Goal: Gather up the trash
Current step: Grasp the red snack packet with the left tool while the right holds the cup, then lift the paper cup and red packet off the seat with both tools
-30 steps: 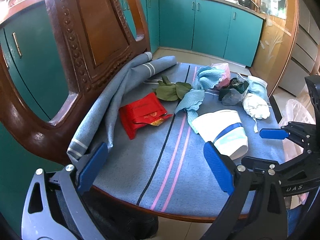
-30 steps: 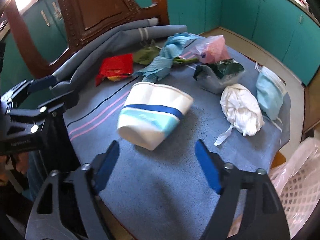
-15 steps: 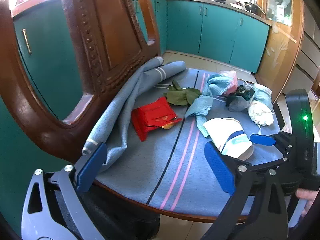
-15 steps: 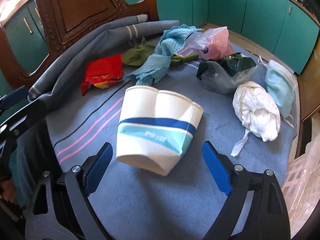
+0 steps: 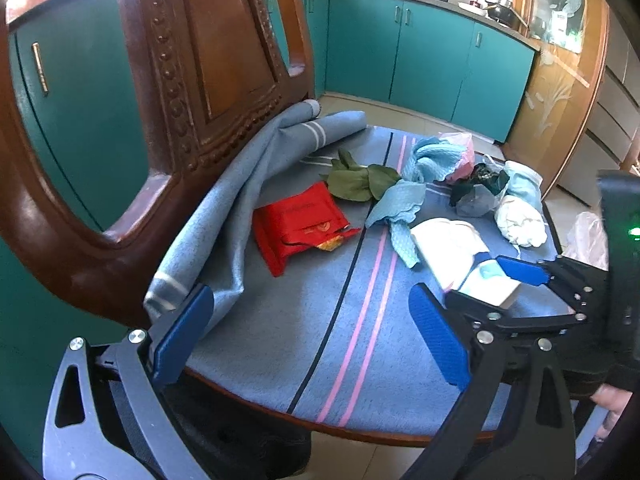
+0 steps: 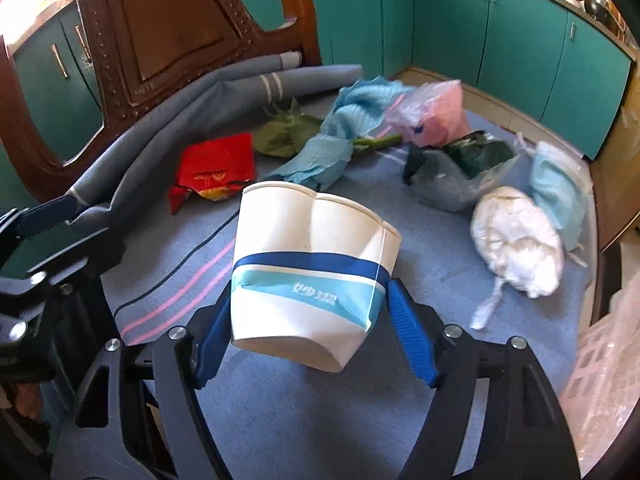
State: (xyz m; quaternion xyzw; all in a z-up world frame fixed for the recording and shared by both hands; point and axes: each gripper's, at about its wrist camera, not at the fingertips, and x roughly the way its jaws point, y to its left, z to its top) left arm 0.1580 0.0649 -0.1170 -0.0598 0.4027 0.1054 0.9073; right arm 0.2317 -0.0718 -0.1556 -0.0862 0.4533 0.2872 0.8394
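A crushed white paper cup (image 6: pixel 312 268) with blue bands lies on the blue cloth of the chair seat (image 6: pixel 304 412). My right gripper (image 6: pixel 310 334) is closed against the cup's two sides near its base; it also shows in the left wrist view (image 5: pixel 520 276) around the cup (image 5: pixel 452 248). My left gripper (image 5: pixel 312 336) is open and empty over the seat's front edge. Other trash lies beyond: a red wrapper (image 5: pixel 300 224), green leaves (image 5: pixel 356 184), a blue rag (image 6: pixel 340 136), a pink bag (image 6: pixel 436 116), a dark bag (image 6: pixel 460 168), a white wad (image 6: pixel 516 240), a face mask (image 6: pixel 556 188).
The carved wooden chair back (image 5: pixel 168 92) rises at the left, with folded blue cloth (image 5: pixel 248 184) bunched against it. A white basket lined with plastic (image 6: pixel 608 360) stands at the right of the seat. Teal cabinets (image 5: pixel 420 48) line the far wall.
My right gripper moved forward over the cup and its fingers closed in on the cup's sides. My left gripper drew back a little and stayed open.
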